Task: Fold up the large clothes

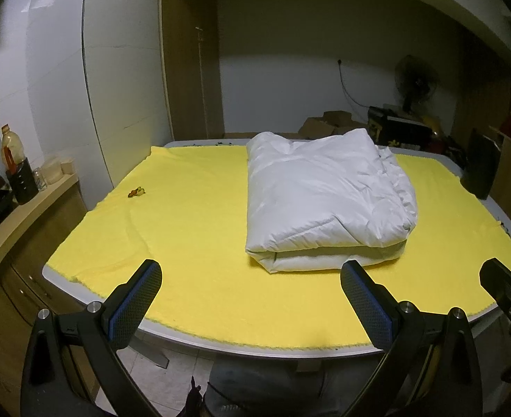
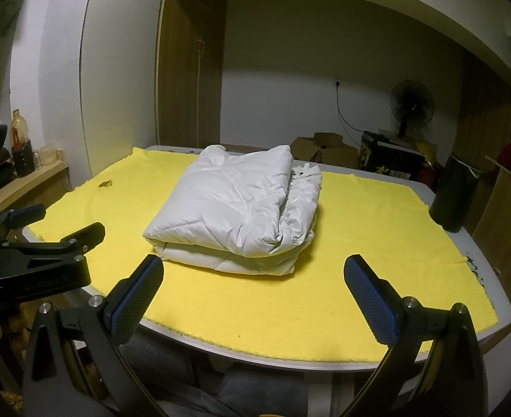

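A white padded garment [image 1: 325, 198] lies folded into a thick rectangle on the yellow cloth [image 1: 193, 236] covering the table; it also shows in the right wrist view [image 2: 234, 208]. My left gripper [image 1: 252, 278] is open and empty, held back over the table's near edge, short of the garment. My right gripper [image 2: 253, 274] is open and empty, also near the front edge, just short of the bundle. The right gripper's finger shows at the right edge of the left wrist view [image 1: 502, 285]; the left gripper shows at the left of the right wrist view [image 2: 54, 246].
A small orange-and-yellow object [image 1: 136, 192] lies on the cloth at the left. A counter with a bottle [image 1: 11, 149] and jars stands to the left. A black cylinder [image 2: 455, 194] stands at the table's right edge. Cardboard boxes [image 2: 321, 149] and a fan [image 2: 412, 107] are behind.
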Action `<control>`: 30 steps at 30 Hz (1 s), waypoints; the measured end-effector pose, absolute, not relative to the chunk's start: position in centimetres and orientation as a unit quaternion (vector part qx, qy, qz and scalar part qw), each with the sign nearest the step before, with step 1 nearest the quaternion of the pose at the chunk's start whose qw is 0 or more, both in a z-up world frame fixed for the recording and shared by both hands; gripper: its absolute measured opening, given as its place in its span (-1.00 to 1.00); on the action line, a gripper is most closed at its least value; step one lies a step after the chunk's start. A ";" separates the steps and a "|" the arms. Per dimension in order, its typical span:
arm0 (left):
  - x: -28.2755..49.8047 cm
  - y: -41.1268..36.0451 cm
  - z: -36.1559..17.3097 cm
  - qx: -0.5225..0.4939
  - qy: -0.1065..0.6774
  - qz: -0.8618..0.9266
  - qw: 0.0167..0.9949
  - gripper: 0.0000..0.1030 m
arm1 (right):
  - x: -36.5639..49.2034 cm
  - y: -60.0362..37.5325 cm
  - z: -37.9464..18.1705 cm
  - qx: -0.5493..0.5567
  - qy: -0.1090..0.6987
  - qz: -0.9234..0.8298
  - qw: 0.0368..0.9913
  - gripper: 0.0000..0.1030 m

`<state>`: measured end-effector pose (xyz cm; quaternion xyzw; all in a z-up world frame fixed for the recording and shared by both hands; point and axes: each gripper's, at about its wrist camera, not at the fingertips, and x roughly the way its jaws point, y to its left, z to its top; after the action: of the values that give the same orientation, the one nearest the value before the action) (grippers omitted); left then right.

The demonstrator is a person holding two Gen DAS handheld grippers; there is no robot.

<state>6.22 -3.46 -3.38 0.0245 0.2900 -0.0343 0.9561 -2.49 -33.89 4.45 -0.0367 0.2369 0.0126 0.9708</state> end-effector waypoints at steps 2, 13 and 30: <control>6.3 -3.5 -3.5 0.025 0.292 -0.034 0.955 0.99 | -2.4 -33.9 4.5 -0.037 0.236 0.012 0.971 1.00; 6.5 -3.4 -3.7 0.026 0.296 -0.033 0.954 0.99 | -2.3 -33.8 4.4 -0.039 0.239 0.011 0.970 1.00; 6.5 -3.6 -4.1 0.028 0.301 -0.035 0.952 0.99 | -2.3 -33.5 4.1 -0.041 0.240 0.014 0.970 1.00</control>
<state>6.53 -3.57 -4.06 0.0283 0.3013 -0.0352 0.9525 -2.26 -33.48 4.13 -0.0411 0.2400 0.0142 0.9698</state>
